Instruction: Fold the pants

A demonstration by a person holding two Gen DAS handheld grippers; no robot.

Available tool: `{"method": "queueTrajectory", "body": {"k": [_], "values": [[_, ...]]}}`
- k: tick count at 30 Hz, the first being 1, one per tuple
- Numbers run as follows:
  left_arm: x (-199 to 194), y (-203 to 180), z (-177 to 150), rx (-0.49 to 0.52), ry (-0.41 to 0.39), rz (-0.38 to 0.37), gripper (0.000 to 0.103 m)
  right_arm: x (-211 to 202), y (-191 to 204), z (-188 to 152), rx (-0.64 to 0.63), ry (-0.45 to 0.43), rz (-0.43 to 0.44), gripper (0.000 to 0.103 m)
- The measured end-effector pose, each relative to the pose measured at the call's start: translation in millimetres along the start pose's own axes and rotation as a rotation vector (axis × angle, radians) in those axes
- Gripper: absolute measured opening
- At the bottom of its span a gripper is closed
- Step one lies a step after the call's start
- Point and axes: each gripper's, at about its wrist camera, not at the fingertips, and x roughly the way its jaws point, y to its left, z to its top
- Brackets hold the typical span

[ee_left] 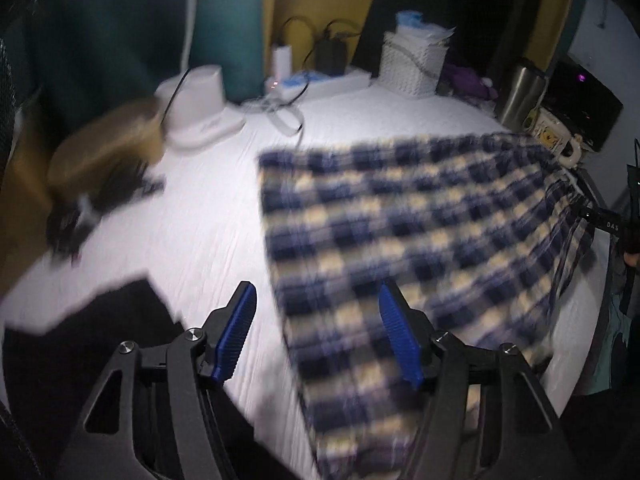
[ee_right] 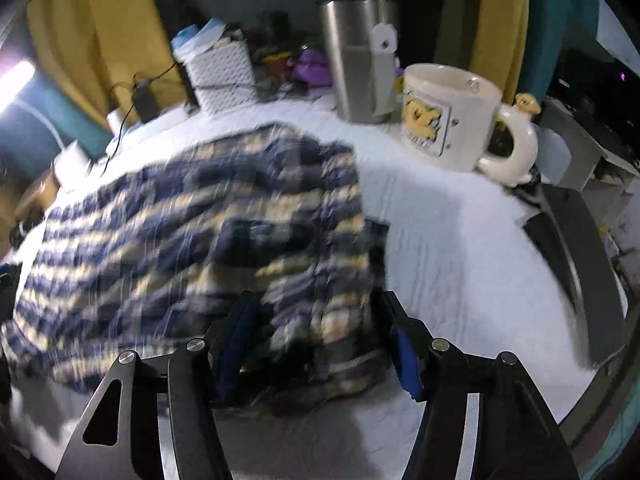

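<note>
We see soft, floppy plaid pants (ee_left: pixel 400 216) on a white counter (ee_left: pixel 192 208); left gripper (ee_left: pixel 318 330) jaws apart, empty; right gripper (ee_right: pixel 320 344) jaws straddle bunched cloth, clamping unclear.

Both wrist views steeply down, close; shared plaid pants (ee_left: pixel 400 216).

White letters "DAS" stand on the black bar (ee_left: pixel 610 222) at the left view's right edge.

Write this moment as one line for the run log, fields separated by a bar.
step: fold pants | plaid pants: on white sheet | left gripper: open, empty | right gripper: around bunched pants edge, grip unclear
</note>
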Motion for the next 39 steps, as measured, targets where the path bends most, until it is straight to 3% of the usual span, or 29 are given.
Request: {"method": "queueTrajectory", "body": {"k": [1,2,7,12,18,19,20,22,26,29,33,36,37,38,39], "values": [[0,1,-6,-0.011,0.007,0.006,0.064,-4,0,-3,-0.003,-0.020,-0.024,0.036],[1,3,-13,-0.028,0.014,0.013,0.064,-9,0,-5,-0.004,-0.042,-0.033,0.034],[0,2,-32,-0.060,0.022,0.021,0.064,-34,12,-13,-0.055,-0.130,-0.089,0.034],[2,-4,-38,-0.046,0.035,0.004,0.064,-34,8,-16,-0.021,-0.116,-0.052,0.037],[7,-11,-48,-0.025,0.038,-0.030,0.063,-24,-11,-9,0.094,-0.122,0.070,0.039],[7,-13,-49,-0.013,0.025,-0.022,0.056,-24,-11,-8,0.093,-0.132,0.075,0.023],[7,-16,-49,0.005,0.013,-0.007,0.037,-26,-9,-7,0.082,-0.143,0.055,0.020],[6,-18,-49,0.031,0.007,0.026,0.011,-35,-2,-8,0.043,-0.173,0.008,0.018],[-10,-24,-47,0.065,-0.045,0.050,0.004,-56,11,-20,-0.046,-0.195,-0.075,0.017],[-20,-24,-44,0.079,-0.063,0.052,0.004,-64,9,-40,-0.063,-0.188,-0.127,0.017],[-7,-21,-50,0.097,-0.009,0.069,0.005,-58,2,-77,-0.043,-0.132,-0.145,0.017],[-8,-26,-50,0.112,-0.001,0.096,0.009,-62,2,-92,-0.031,-0.156,-0.167,0.018],[-12,-29,-48,0.117,-0.009,0.103,0.017,-64,3,-94,-0.034,-0.158,-0.175,0.018],[-17,-32,-47,0.121,-0.020,0.101,0.038,-65,4,-95,-0.035,-0.163,-0.179,0.019],[-29,-39,-46,0.132,-0.062,0.077,0.047,-67,4,-95,-0.031,-0.165,-0.179,0.019]]}}
